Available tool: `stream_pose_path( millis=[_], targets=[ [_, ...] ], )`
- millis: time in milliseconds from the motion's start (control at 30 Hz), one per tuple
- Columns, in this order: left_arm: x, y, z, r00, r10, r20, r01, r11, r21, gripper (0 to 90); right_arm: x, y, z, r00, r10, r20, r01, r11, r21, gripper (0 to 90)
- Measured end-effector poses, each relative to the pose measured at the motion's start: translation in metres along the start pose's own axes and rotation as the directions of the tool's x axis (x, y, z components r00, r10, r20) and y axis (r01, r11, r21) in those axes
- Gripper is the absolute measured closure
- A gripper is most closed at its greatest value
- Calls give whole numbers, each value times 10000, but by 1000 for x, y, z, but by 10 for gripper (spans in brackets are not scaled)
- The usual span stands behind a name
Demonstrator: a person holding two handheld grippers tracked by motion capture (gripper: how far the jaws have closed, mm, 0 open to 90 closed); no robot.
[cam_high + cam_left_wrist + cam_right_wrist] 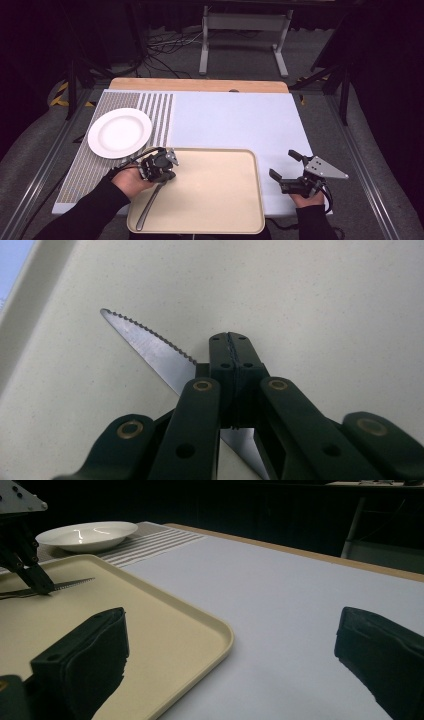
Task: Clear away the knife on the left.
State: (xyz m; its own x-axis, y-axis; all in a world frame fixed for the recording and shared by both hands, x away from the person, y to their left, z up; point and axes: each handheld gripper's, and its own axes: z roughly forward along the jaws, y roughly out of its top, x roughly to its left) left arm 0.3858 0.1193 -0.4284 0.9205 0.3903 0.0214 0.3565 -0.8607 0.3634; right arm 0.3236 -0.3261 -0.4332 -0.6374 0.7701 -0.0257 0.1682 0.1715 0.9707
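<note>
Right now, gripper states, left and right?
Left gripper: closed on the knife, which lies on the tray.
Right gripper: open, holding nothing, over the table.

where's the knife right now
The knife lies on the left part of the beige tray in the high view, the left gripper shut on its blade, just below the white plate.

Dark room, grey carpet (240, 55), white stand (245, 37), loose cables (167, 47).
</note>
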Motion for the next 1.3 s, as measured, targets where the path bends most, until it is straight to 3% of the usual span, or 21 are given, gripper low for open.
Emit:
stream_pose_path(
  millis=[567, 1300],
  targets=[
    [9, -10, -4, 9995, -262, -146, 265, 9995, 185, 900, -1, 1, 4, 9999, -13, -108, 14, 10000, 24, 18],
    [19, -30, -11, 9950, -916, -404, 921, 9957, 104, 900, 0, 4, 16, 9992, -68, -405, 70, 10000, 53, 19]
  ],
)
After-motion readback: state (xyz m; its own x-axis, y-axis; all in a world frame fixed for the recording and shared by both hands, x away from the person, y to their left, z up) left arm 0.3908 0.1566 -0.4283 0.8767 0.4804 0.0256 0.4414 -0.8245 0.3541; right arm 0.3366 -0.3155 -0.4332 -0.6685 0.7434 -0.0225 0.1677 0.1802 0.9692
